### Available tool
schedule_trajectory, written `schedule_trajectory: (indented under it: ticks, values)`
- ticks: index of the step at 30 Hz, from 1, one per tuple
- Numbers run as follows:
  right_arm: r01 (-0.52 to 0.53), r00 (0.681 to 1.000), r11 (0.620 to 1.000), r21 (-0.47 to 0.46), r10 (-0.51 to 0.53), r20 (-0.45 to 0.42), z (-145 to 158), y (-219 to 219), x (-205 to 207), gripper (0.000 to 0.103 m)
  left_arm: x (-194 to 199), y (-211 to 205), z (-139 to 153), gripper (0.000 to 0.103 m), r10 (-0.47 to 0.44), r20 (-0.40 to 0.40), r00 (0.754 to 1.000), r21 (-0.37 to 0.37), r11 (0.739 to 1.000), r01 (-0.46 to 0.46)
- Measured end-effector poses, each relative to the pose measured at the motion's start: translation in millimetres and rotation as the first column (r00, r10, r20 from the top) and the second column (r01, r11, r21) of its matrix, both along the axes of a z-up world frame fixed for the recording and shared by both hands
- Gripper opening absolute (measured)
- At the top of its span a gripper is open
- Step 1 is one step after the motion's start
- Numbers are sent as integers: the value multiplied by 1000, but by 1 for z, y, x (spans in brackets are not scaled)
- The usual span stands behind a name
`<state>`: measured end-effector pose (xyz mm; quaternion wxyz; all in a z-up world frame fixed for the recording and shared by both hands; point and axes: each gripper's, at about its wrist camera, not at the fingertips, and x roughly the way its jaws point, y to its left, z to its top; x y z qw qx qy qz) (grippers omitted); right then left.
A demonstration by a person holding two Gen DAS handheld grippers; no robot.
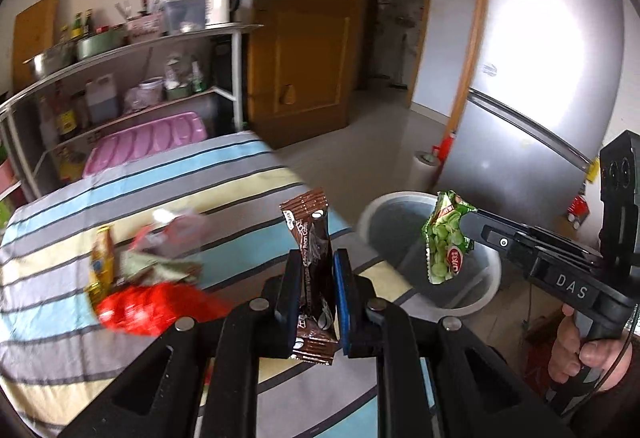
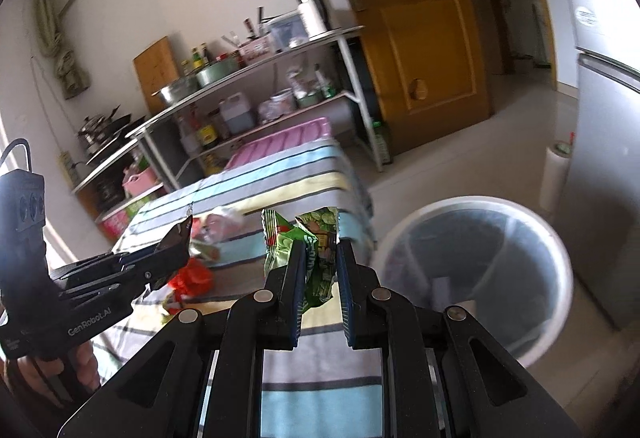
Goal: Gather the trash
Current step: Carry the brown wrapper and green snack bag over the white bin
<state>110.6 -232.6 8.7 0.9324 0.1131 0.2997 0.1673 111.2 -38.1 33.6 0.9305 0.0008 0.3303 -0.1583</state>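
Left gripper: clamped on a brown sachet, which stands upright between the two pads, its crimped top rising above the fingertips and its bottom edge hanging below them. In the right wrist view this gripper enters from 9 o'clock, the dark sachet at its tip, held above the counter.

Right gripper: clamped on a crumpled green snack packet, the torn top sticking up past the pads. In the left wrist view the same gripper reaches in from 3 o'clock and holds the green packet over the near rim of the bin, the packet dangling down across the opening.

Bin: round, pale rim, grey inside, standing on the floor just beside the counter's corner; in the right wrist view it sits at 3 o'clock of the held packet.

Counter: covered with a striped cloth in blue, grey and cream. Remaining trash on it, at 9 o'clock of the left gripper: a red wrapper, a yellow packet, and a blurred clear-and-green wrapper between them; exact contact among these cannot be told because of blur.

Background: metal shelf rack with pots and bottles, pink tray, wooden door, silver fridge, paper roll on the floor.
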Motion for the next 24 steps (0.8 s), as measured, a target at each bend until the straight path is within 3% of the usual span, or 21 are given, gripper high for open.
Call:
schedule_trajectory:
  ticks: [15, 24]
  values:
    - [173, 984, 985, -19, -174, -51, -17, -88, 3, 16, 27, -101, -12, 16, -176, -59, 983, 0, 984, 176]
    - [220, 966, 974, -57, -225, -124, -47, -115, 19, 16, 41, -142, -32, 17, -214, -106, 971, 48, 974, 220]
